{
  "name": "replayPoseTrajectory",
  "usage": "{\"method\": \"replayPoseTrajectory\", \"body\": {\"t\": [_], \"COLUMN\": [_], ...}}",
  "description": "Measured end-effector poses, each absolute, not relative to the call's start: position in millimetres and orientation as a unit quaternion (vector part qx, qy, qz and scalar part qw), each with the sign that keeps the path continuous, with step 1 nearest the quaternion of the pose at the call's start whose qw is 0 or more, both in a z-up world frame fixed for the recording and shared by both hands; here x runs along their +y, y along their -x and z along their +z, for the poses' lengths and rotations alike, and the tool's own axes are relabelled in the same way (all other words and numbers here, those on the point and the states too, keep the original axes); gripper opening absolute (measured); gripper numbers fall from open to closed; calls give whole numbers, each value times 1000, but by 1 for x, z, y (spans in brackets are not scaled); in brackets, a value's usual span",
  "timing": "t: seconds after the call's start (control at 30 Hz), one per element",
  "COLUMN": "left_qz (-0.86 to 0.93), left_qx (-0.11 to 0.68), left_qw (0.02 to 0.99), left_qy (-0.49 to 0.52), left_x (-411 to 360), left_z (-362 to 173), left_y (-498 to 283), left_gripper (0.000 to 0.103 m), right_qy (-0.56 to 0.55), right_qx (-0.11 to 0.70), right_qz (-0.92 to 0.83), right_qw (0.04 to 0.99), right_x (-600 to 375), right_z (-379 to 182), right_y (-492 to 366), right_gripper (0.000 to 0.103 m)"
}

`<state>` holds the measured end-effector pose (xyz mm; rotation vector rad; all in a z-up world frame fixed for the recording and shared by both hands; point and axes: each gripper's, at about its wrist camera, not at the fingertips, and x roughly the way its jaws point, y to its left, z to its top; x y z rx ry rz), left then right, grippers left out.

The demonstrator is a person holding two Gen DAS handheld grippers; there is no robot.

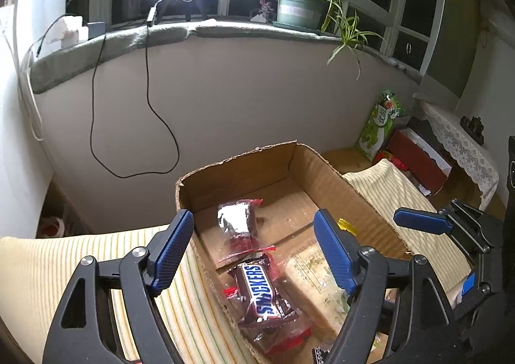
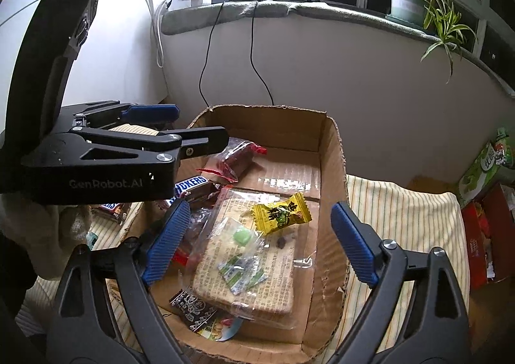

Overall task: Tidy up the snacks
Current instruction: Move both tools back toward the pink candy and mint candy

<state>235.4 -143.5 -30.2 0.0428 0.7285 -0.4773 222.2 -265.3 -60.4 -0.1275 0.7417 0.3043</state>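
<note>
Currently both the left gripper (image 1: pixel 254 251) and the right gripper (image 2: pixel 260 241) are released and empty above the cardboard box (image 2: pixel 331 151); Snickers bars (image 1: pixel 262 291), yellow candy (image 2: pixel 281 214) and cracker pack (image 2: pixel 248 254) already lie inside, at its near end.

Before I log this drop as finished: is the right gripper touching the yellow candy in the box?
Apart. The right wrist view shows the right gripper open, and the yellow candy lies loose between its fingers, with clear gaps on both sides.
</note>
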Motion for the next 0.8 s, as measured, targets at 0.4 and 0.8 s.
{"method": "replayPoseTrajectory", "body": {"t": [0.4,0.8], "left_qz": [-222,-171], "left_qx": [338,325], "left_qw": [914,930], "left_qy": [-15,16], "left_x": [-118,-36], "left_z": [-15,-4], "left_y": [-208,-178], "left_gripper": [77,77], "right_qy": [65,90], "right_qx": [351,336], "right_qz": [166,221], "right_qw": [919,911], "right_x": [-247,-199], "right_z": [-48,-45], "right_y": [-196,-156], "right_gripper": [92,92]}}
